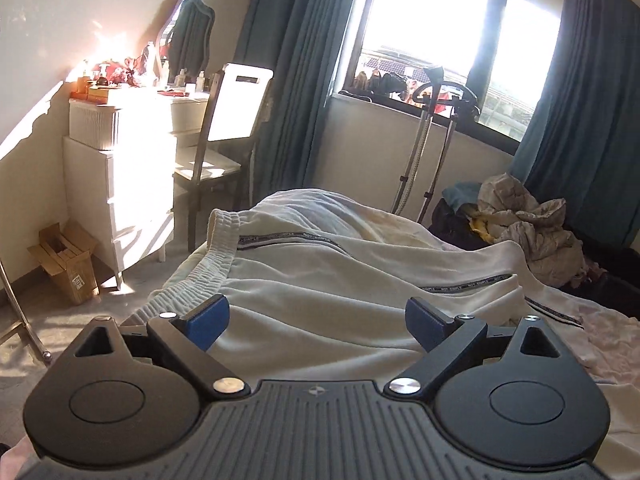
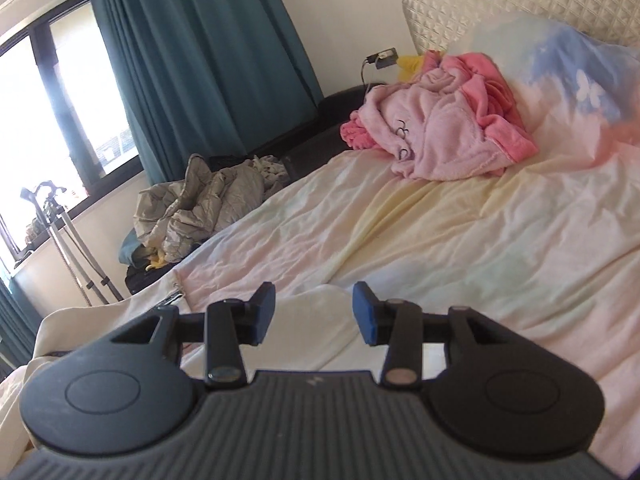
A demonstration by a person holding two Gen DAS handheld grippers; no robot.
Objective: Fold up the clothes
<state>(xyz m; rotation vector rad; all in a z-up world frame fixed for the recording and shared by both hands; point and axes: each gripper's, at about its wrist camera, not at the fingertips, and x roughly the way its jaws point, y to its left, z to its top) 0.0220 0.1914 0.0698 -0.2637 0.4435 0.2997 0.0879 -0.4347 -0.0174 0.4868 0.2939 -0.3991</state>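
Observation:
Cream-white track pants (image 1: 320,280) with an elastic waistband and a dark side stripe lie spread across the bed in the left wrist view. My left gripper (image 1: 316,322) is wide open just above the pants, near the waistband end, holding nothing. In the right wrist view my right gripper (image 2: 314,312) is open and empty, hovering over a cream edge of the pants (image 2: 316,320) on the pale bedsheet (image 2: 460,248).
A pink robe pile (image 2: 436,128) lies near the pillow (image 2: 568,64) and quilted headboard (image 2: 520,4). A crumpled grey-beige clothes heap (image 1: 532,232) sits beside the bed. A white dresser (image 1: 116,184), chair (image 1: 224,140), garment steamer stand (image 1: 432,132), cardboard box (image 1: 68,268), teal curtains and window surround the bed.

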